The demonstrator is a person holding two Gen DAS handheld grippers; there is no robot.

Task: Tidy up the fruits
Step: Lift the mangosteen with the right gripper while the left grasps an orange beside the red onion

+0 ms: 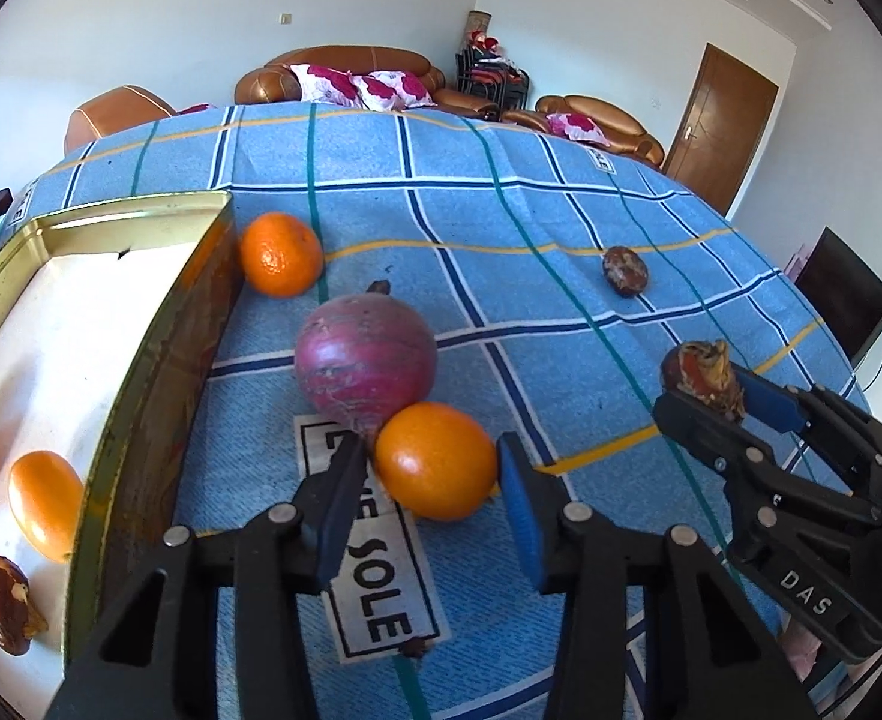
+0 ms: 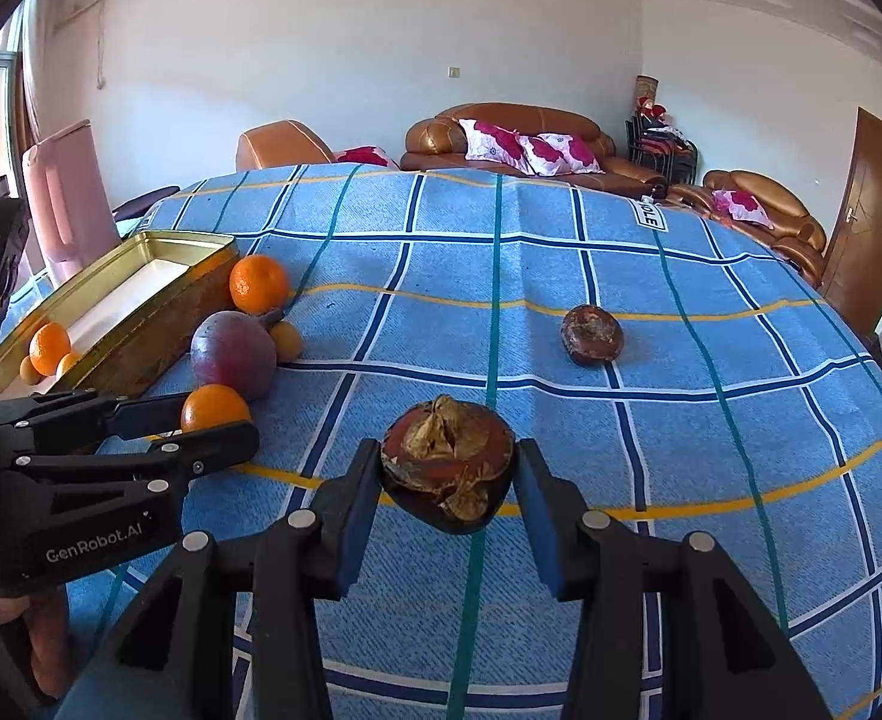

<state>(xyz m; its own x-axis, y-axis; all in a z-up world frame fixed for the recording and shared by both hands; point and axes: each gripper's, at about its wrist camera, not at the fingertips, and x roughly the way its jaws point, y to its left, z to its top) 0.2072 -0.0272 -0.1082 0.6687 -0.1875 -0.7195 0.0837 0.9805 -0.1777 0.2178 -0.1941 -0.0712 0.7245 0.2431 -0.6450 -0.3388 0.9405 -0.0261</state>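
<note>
My left gripper (image 1: 429,480) is open around an orange (image 1: 435,459) that rests on the blue checked cloth against a purple-red round fruit (image 1: 364,360); its pads stand just off the orange's sides. My right gripper (image 2: 447,480) is shut on a dried brown fruit (image 2: 447,471) and also shows in the left wrist view (image 1: 711,381). Another orange (image 1: 281,254) lies by the gold tin tray (image 1: 141,360). The tray holds two oranges (image 1: 42,504) and a brown fruit (image 1: 12,603). A second brown fruit (image 2: 591,335) lies further off on the cloth.
The cloth (image 2: 711,420) covers a wide table. A small yellowish fruit (image 2: 288,341) sits behind the purple fruit. Brown leather sofas (image 2: 501,138) with floral cushions stand beyond the far edge. A pink chair (image 2: 66,198) stands at the left, behind the tray.
</note>
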